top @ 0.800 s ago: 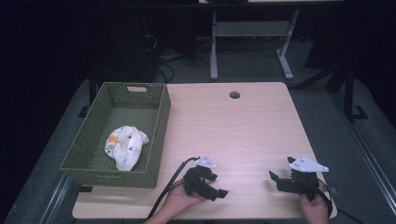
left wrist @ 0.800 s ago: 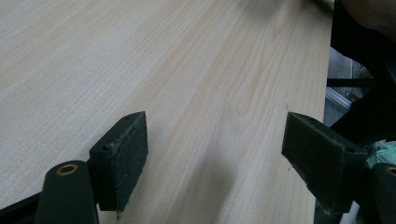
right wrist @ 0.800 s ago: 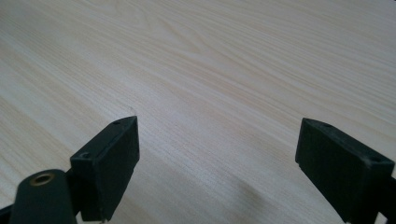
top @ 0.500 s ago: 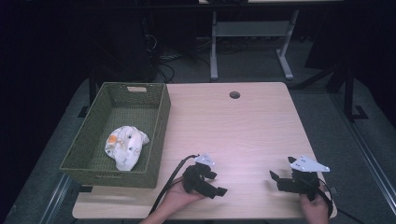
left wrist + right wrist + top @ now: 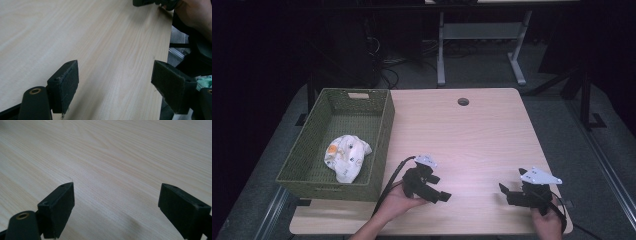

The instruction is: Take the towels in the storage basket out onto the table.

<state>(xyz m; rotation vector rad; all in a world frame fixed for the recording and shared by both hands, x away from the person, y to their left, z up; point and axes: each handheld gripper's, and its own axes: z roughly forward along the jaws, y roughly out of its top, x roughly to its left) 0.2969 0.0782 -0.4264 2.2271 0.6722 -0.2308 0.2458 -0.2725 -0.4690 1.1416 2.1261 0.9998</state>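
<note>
A dim lab or test workspace, staged for recording: a pale wood-grain rectangular table [image 5: 472, 135] with a round cable port [image 5: 463, 101] near its far edge stands on grey carpet [image 5: 557, 120]. Beyond the table, a grey metal desk frame [image 5: 482, 35] rises from the floor beside loose black cables [image 5: 387, 75], with the background in darkness. On the table's left side sits a green woven rectangular basket [image 5: 382, 130] holding a crumpled white printed cloth [image 5: 346, 155].

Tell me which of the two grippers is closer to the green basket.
The left gripper; it sits just right of the green basket, while the right gripper is near the table's far right corner.
</note>
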